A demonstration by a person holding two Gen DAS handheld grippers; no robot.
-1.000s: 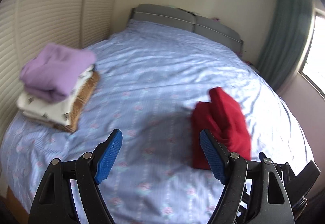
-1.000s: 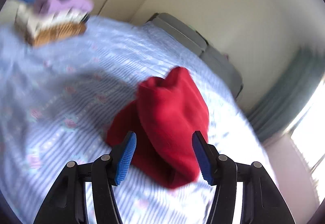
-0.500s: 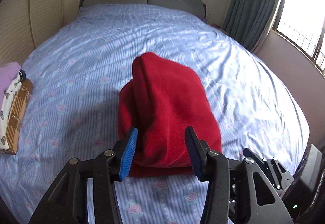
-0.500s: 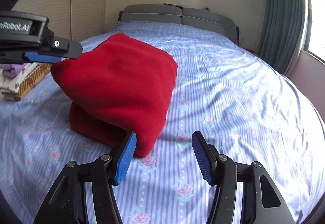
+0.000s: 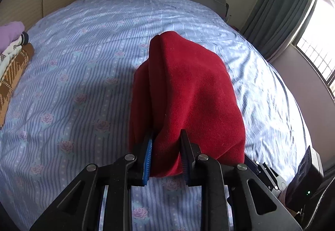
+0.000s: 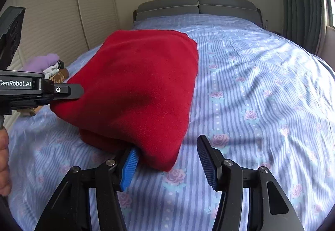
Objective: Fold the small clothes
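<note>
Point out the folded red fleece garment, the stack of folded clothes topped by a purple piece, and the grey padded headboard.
Folded red fleece garment (image 6: 142,84), right wrist view, middle of top face.
Stack of folded clothes (image 5: 11,50), left wrist view, white middle layer.
Grey padded headboard (image 6: 196,7), right wrist view, near centre seam.

The right tool (image 6: 167,162) is closing around a corner of the folded red garment (image 6: 136,88) on the bed (image 6: 261,94). The left tool (image 6: 79,92) meets the garment's left side.

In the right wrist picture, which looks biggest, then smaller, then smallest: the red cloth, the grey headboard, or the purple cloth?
1. Red cloth, though it lies nearest the camera.
2. Grey headboard, farthest away.
3. Purple cloth, partly hidden.
</note>
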